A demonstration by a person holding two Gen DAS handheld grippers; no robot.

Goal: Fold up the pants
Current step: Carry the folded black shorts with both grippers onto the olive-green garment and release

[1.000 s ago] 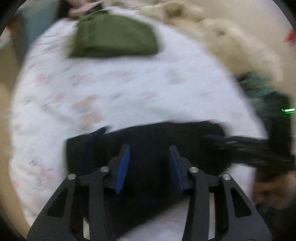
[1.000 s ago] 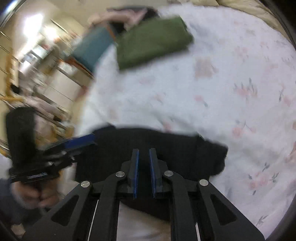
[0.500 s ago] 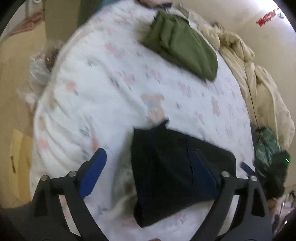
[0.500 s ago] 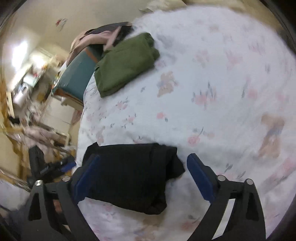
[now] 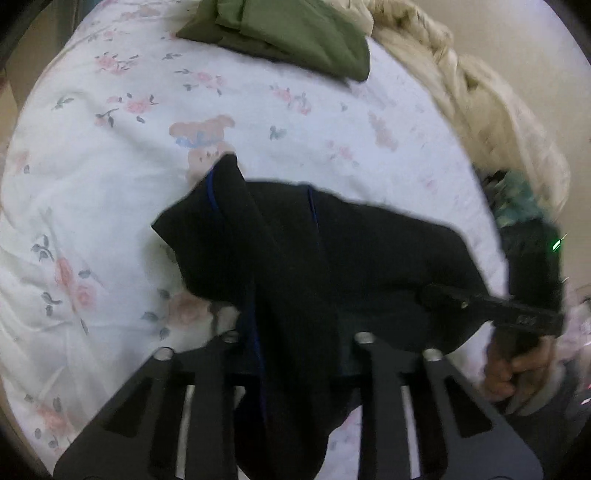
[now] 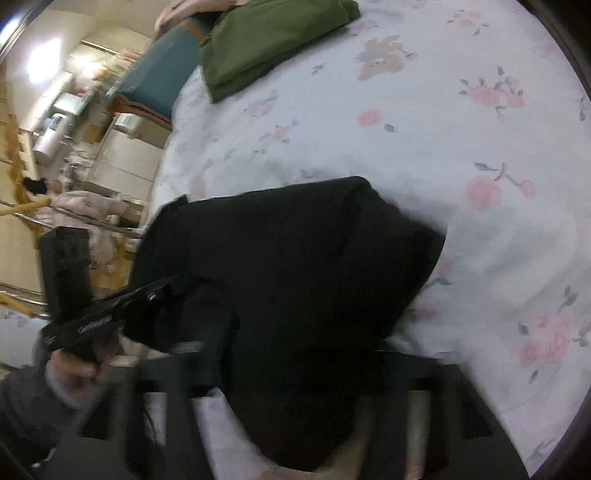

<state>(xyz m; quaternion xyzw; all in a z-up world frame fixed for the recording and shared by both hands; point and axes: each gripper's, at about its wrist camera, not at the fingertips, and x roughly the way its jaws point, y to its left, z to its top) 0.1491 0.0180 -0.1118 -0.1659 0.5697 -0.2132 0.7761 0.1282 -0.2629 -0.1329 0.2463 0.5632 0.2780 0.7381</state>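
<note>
Folded black pants (image 5: 314,258) lie on the flowered white bedsheet (image 5: 110,166) and also show in the right wrist view (image 6: 295,266). My left gripper (image 5: 295,332) reaches into their near edge; the cloth drapes over its fingers and hides the tips. It also shows from the side in the right wrist view (image 6: 147,291), at the pants' left edge. My right gripper (image 6: 295,354) is likewise buried under the near edge of the pants. It shows in the left wrist view (image 5: 461,299) at the pants' right edge.
Folded green pants (image 5: 295,33) lie at the far side of the bed, also seen in the right wrist view (image 6: 266,40). A cream duvet (image 5: 480,99) is bunched along the right. A teal chair (image 6: 162,77) and room clutter stand beyond the bed's left edge.
Both grippers were wide open above the pants half a second ago. They have since dropped down and forward into the near edge, and the cloth now covers their fingers.
</note>
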